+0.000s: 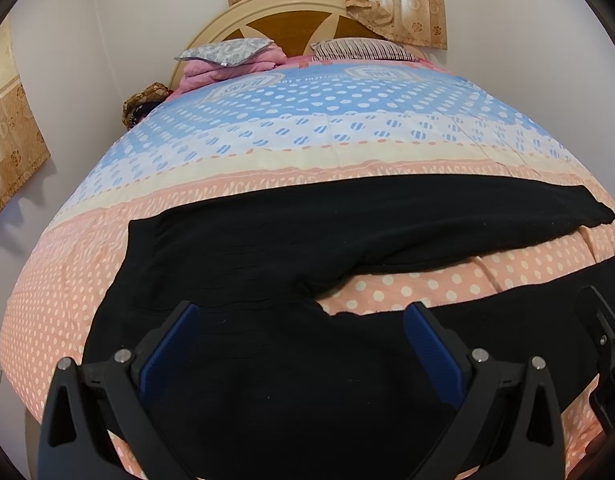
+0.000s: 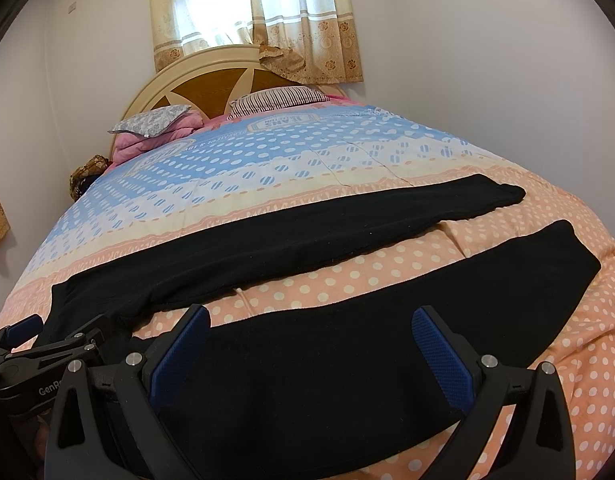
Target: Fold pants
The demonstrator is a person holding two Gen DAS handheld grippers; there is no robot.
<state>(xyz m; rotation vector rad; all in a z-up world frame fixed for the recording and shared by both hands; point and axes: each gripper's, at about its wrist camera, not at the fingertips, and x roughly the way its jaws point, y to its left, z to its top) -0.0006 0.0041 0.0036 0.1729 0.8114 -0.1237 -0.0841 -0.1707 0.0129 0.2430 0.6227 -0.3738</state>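
Black pants (image 1: pixel 267 248) lie flat and spread open across the near part of the bed, waist to the left, both legs running right. In the right wrist view the far leg (image 2: pixel 307 224) and the near leg (image 2: pixel 387 320) lie apart with bedspread between them. My left gripper (image 1: pixel 303 316) is open and empty, low over the seat and near leg. My right gripper (image 2: pixel 311 320) is open and empty, low over the near leg. The left gripper also shows at the left edge of the right wrist view (image 2: pixel 47 344).
The bedspread (image 1: pixel 307 136) is blue and pink with polka dots. Pillows (image 1: pixel 227 50) and a folded pink blanket (image 1: pixel 211 72) lie by the headboard (image 1: pixel 287 12). White walls flank the bed, and a curtained window (image 2: pixel 247 12) is behind it.
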